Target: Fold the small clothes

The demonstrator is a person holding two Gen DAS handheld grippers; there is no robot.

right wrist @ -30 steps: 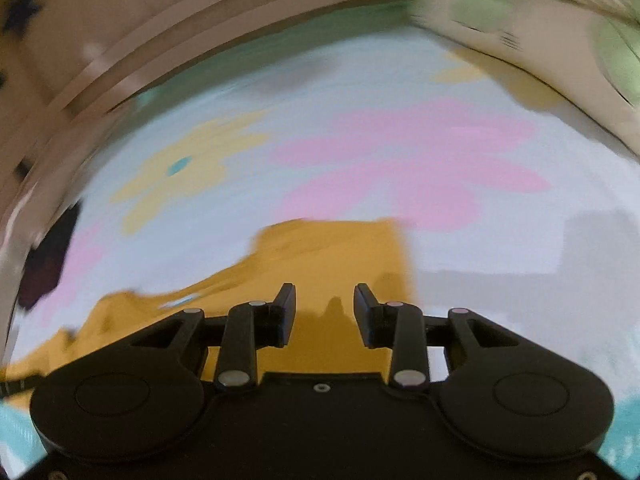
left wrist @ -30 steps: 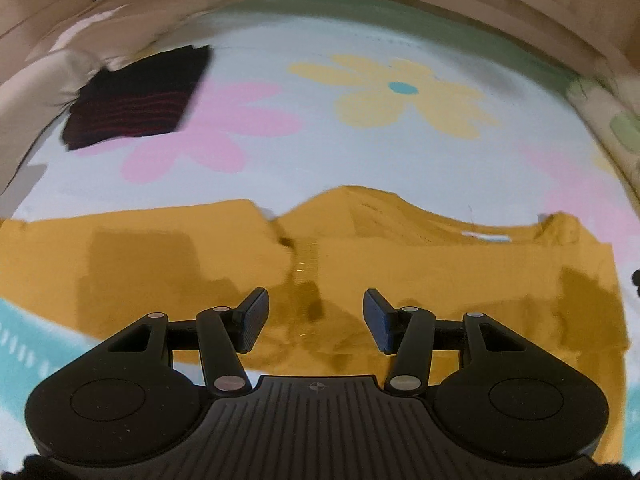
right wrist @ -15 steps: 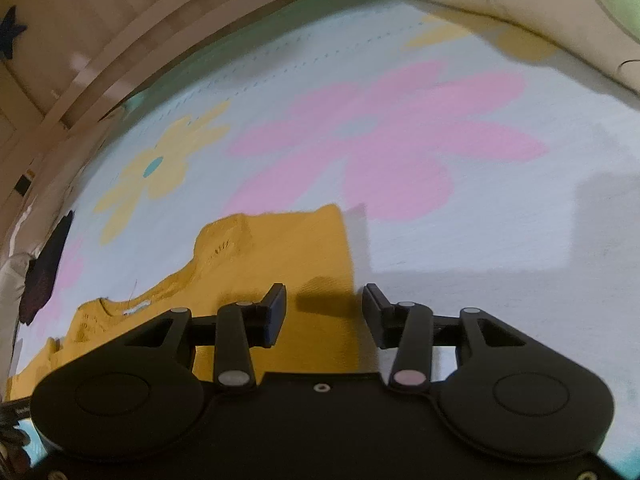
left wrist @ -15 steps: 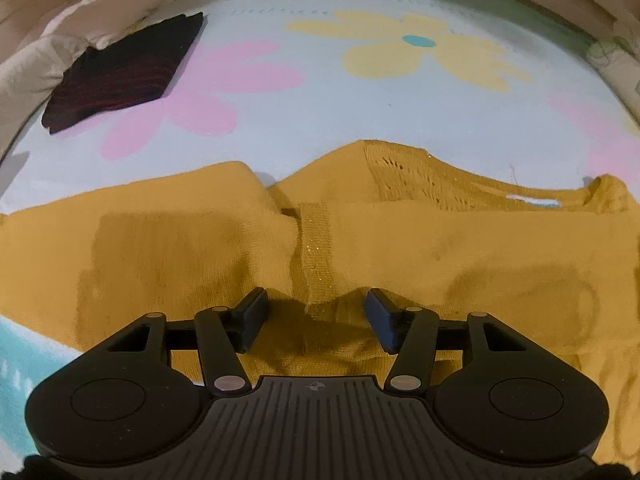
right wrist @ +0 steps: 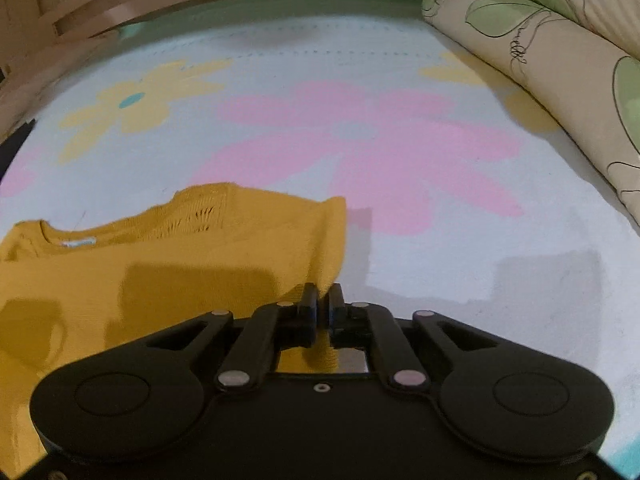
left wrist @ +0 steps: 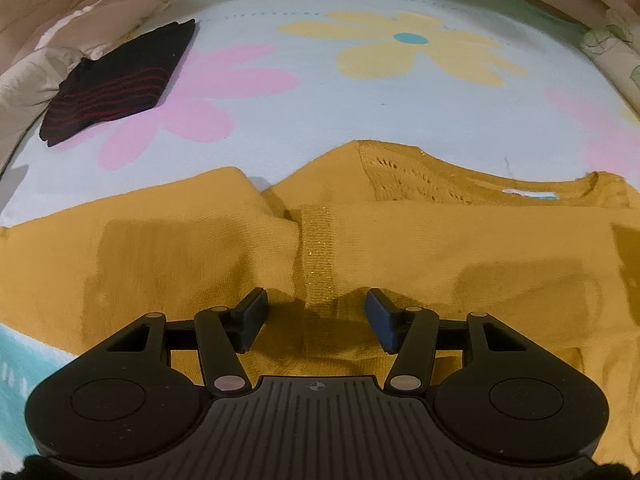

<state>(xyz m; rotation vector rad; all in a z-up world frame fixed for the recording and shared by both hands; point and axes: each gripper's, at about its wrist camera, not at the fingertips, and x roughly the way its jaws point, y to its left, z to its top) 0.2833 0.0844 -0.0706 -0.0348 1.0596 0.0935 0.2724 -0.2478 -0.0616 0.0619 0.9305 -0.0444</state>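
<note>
A mustard-yellow knitted sweater [left wrist: 400,240] lies spread flat on the pale blue bed cover with big pink and yellow flowers [left wrist: 304,112], one sleeve folded across its body, openwork knit near the neckline. The left tool [left wrist: 316,314] hangs just above the fabric, fingers spread with nothing pinched. The right tool [right wrist: 322,304] is closing its fingers on the sweater's side edge [right wrist: 332,248]. One folded black garment with red stripes [left wrist: 120,80] lies well apart; one sweater, two tools.
</note>
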